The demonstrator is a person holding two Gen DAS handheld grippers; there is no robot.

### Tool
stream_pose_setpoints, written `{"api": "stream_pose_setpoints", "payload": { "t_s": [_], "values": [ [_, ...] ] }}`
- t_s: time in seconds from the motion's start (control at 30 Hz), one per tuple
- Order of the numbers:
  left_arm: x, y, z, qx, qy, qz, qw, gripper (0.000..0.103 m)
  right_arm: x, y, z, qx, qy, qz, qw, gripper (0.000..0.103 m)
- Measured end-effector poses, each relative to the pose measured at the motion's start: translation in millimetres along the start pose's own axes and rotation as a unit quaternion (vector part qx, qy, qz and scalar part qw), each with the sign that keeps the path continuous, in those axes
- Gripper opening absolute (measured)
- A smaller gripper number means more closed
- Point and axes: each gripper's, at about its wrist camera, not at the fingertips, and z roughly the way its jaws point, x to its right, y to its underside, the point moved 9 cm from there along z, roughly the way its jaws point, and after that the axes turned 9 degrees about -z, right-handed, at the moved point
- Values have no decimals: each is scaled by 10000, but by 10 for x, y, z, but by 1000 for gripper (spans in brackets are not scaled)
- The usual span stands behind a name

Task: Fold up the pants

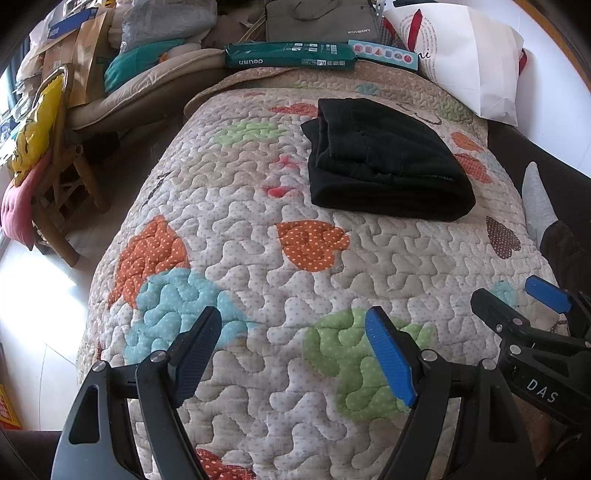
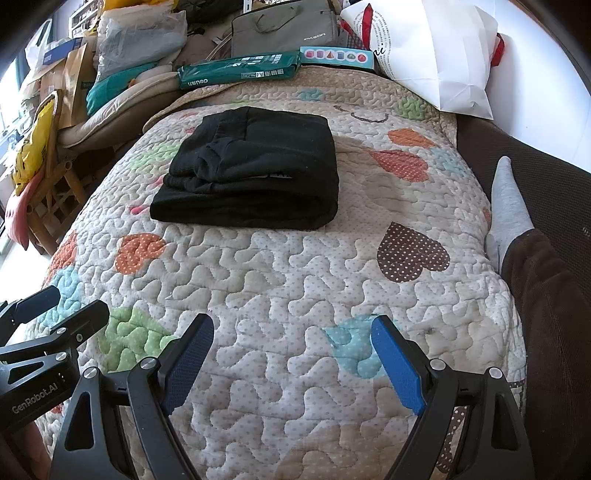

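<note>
The black pants lie folded into a compact rectangle on the far part of a quilted cover with coloured hearts. They also show in the right wrist view. My left gripper is open and empty, held above the near part of the quilt, well short of the pants. My right gripper is open and empty too, beside the left one. The right gripper shows at the right edge of the left wrist view, and the left gripper at the left edge of the right wrist view.
A green paper pack, a grey bag and a white shopping bag stand beyond the quilt's far edge. A cluttered chair stands left. A person's leg with a grey sock lies along the right edge.
</note>
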Motion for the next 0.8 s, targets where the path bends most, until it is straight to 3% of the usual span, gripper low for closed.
{"api": "stream_pose_setpoints", "payload": {
  "t_s": [0.8],
  "values": [
    [-6, -6, 9, -12, 4, 0, 10000, 80, -26, 11, 13, -15, -2, -12, 10000, 91]
  ]
}}
